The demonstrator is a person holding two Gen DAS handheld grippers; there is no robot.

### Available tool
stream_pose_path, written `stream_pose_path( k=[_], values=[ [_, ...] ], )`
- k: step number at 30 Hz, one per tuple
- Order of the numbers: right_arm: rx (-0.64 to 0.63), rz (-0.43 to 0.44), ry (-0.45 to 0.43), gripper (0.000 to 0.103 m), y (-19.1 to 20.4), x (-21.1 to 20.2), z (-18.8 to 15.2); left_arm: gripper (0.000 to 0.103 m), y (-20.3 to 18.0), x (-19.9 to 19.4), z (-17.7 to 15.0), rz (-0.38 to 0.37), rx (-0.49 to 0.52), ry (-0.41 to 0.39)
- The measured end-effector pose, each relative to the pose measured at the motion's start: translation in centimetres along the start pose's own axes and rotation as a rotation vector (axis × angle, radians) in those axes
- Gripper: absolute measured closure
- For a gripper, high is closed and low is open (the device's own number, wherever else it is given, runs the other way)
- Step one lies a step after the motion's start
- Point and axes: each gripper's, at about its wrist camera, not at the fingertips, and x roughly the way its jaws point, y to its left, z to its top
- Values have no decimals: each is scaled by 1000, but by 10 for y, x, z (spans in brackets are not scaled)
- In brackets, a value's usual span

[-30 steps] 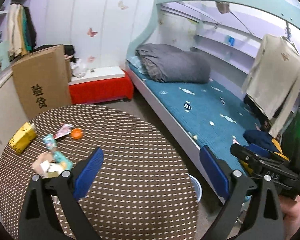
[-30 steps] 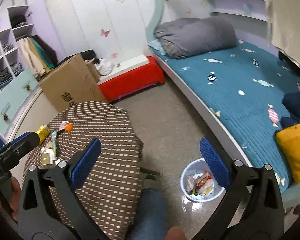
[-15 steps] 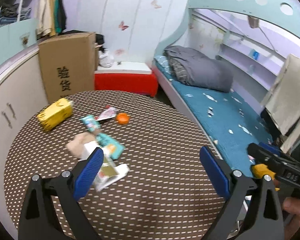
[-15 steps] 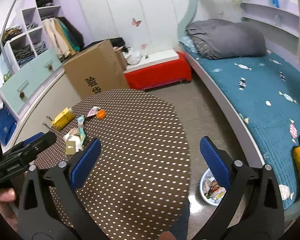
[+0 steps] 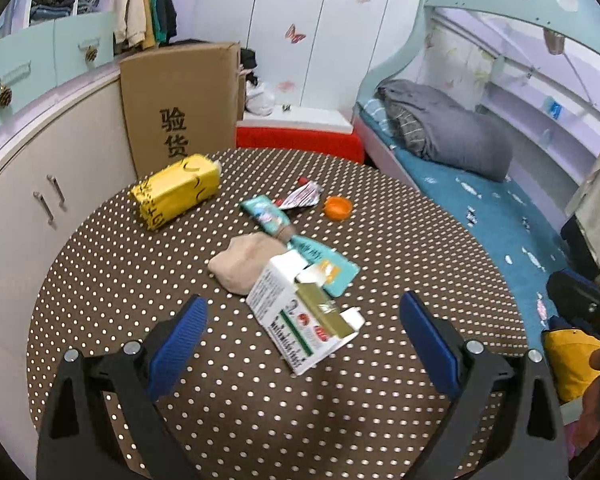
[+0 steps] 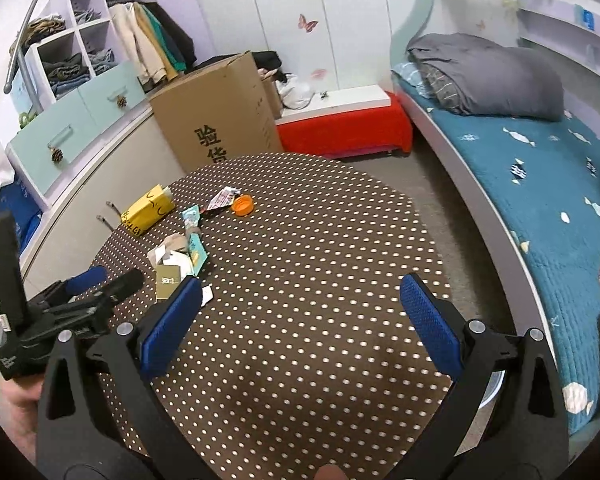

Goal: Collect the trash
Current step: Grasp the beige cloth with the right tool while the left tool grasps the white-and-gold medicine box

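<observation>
Brown dotted cloth covers the round table, litter clustered on its left half. Left gripper, spread wide and empty, faces the torn white carton at twelve o'clock, long axis running ten to four. Right gripper, also spread and empty, sits farther off; the left is likely nearer.

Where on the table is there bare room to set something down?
The table's right half, from the orange cap to the bed-side edge, is bare, as is the near strip. The left is crowded: yellow carton, wrappers, crumpled tissue, opened white box.
</observation>
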Motion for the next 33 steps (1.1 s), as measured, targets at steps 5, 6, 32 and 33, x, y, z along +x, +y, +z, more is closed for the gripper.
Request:
stream_pose_path(
  k=[5, 6, 32, 33],
  values=[
    [-8, 20, 30, 6, 5, 16, -2, 8, 1, 22, -2, 16, 1, 39],
    [-8, 23, 37, 6, 4, 17, -2, 8, 0, 26, -3, 18, 4, 47],
    [-125, 108, 152, 6, 62, 82, 2, 56, 51, 19, -41, -49, 8, 55],
    [-136, 114, 154, 6, 69, 86, 3, 56, 56, 17, -42, -42, -2, 52]
  ],
)
